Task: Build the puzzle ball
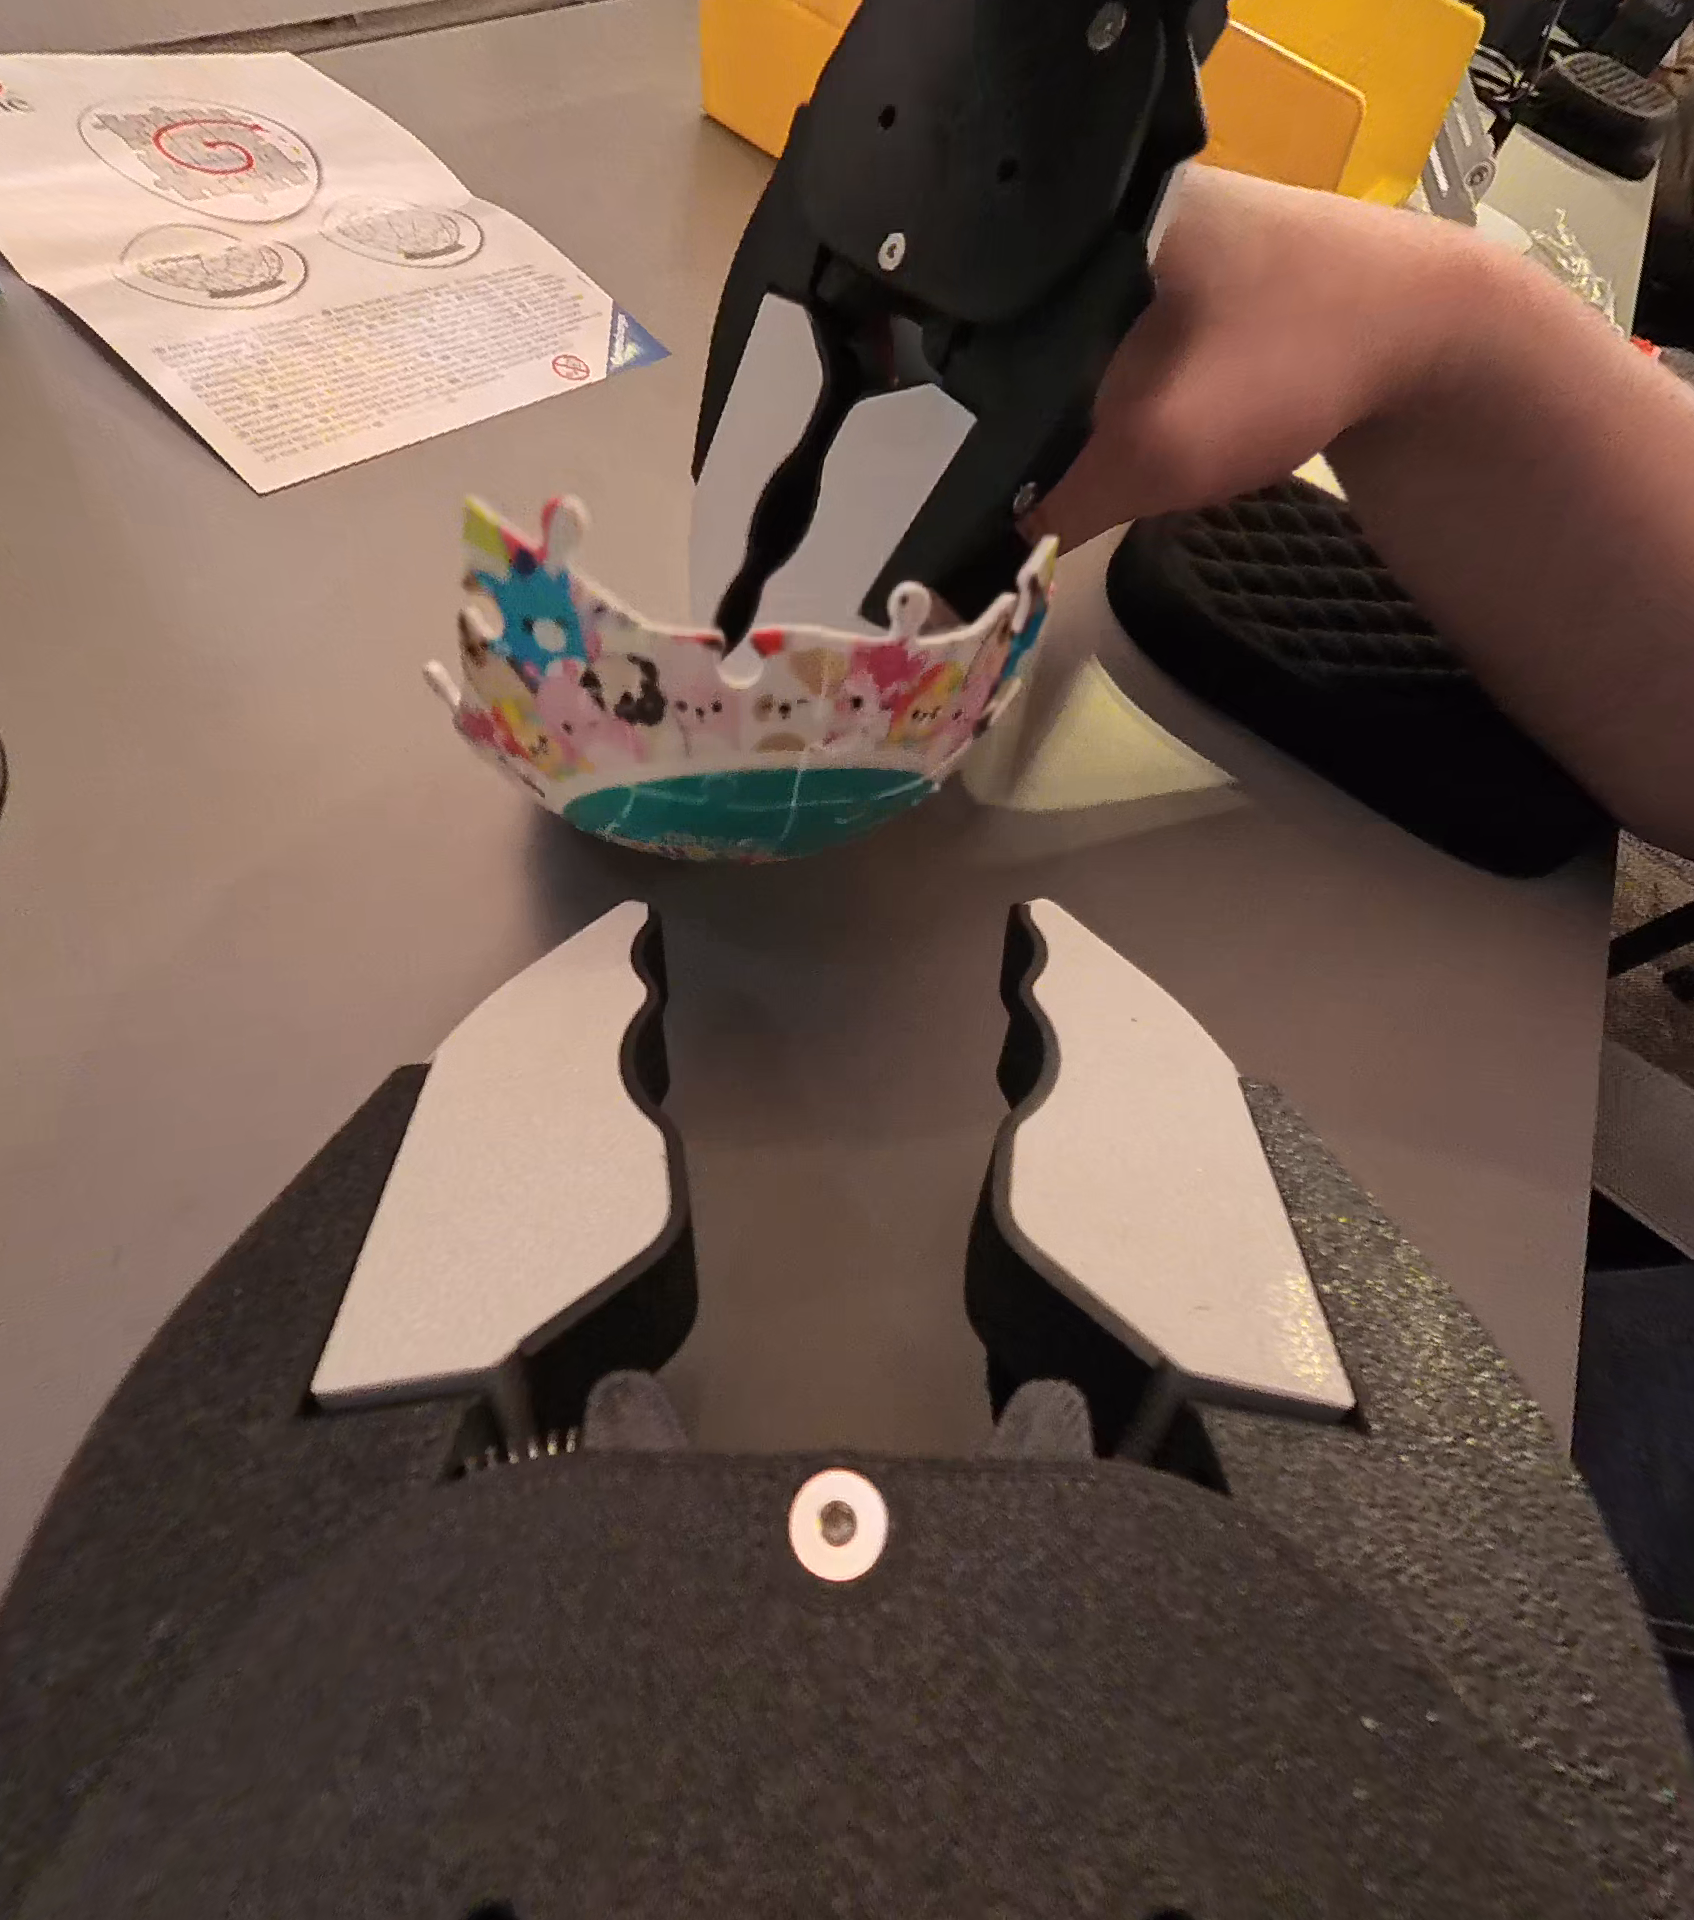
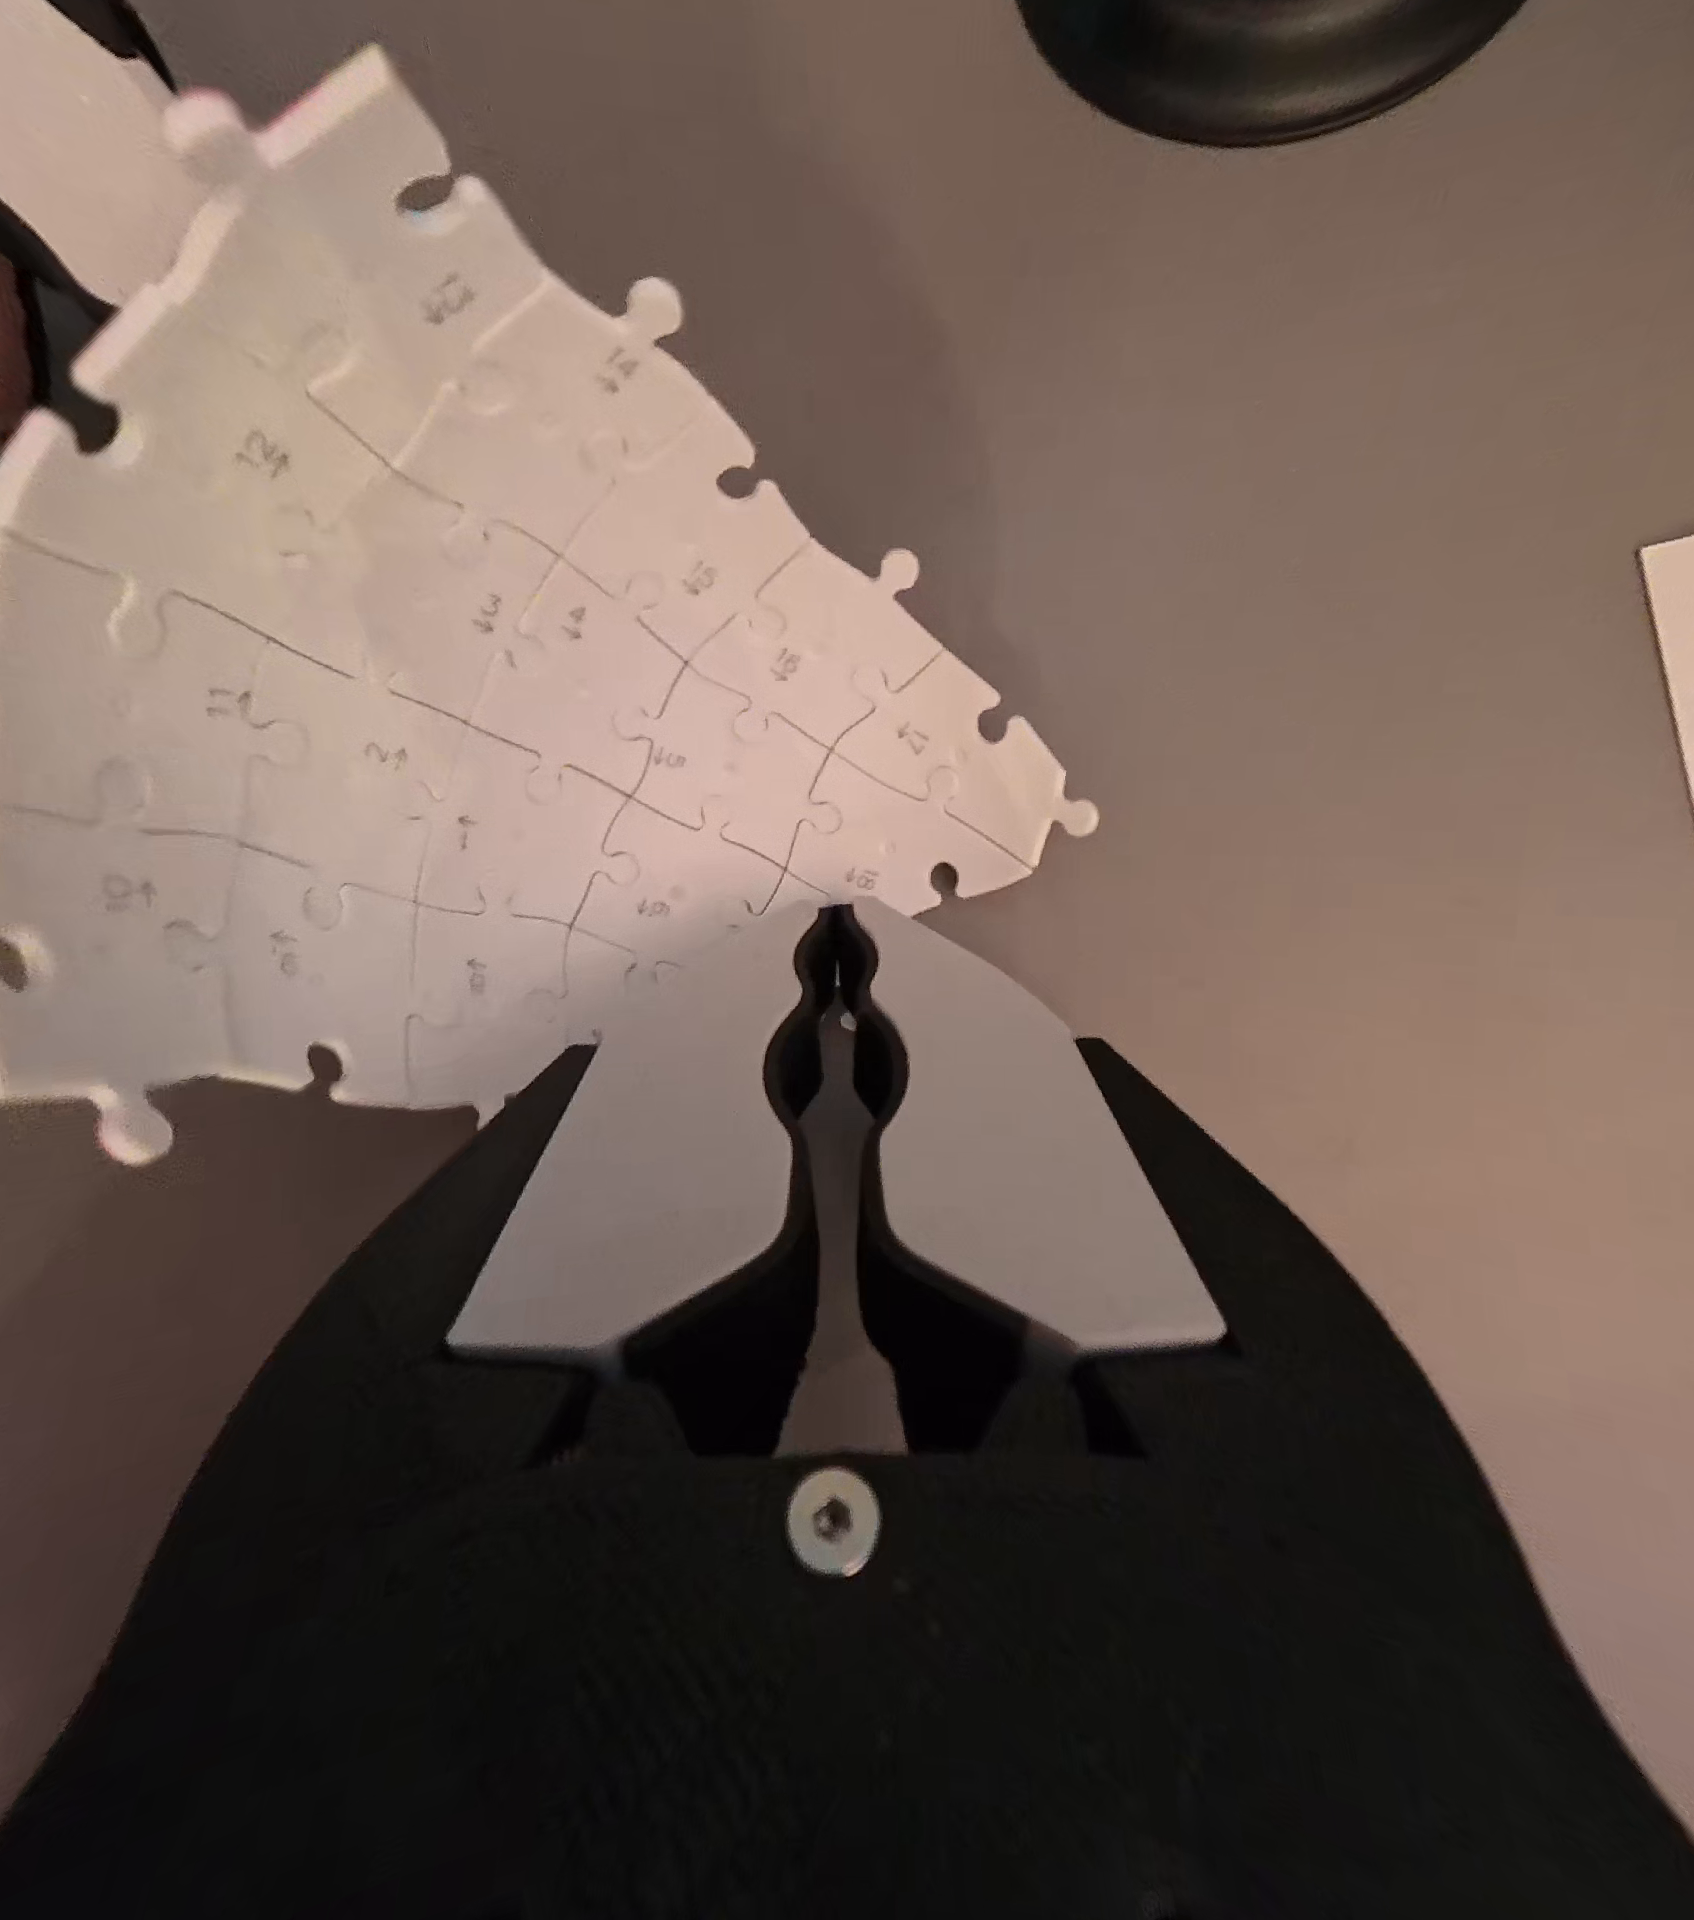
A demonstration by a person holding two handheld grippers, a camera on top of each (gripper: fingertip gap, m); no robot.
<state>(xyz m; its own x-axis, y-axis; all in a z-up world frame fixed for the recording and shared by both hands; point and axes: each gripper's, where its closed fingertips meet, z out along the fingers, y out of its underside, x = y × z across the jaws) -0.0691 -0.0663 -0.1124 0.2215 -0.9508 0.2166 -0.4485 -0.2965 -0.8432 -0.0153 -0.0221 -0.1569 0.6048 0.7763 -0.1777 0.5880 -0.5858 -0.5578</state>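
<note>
Puzzle ball: my half-built shell (image 1: 739,707) sits on the grey table (image 1: 199,831) like a bowl, printed side out, teal patch underneath, at twelve o'clock from my left claw.
Inside of shell: the right wrist view shows its white, numbered backs (image 2: 469,665), rim tabs and notches free.
Right claw (image 2: 838,920): fingers pinched together at the rim edge nearest me; it seems to nip that edge, though the contact is too fine to be sure.
Left claw (image 1: 832,935): spread wide, empty, hovering just short of the shell.
Step in hand: steadying the shell between pieces, I judge.
Next move: a loose piece is needed; none shows, so I must find one and press it into a rim notch.
Surroundings: instruction sheet (image 1: 282,260) at ten o'clock, yellow box (image 1: 1238,94) at one o'clock.
</note>
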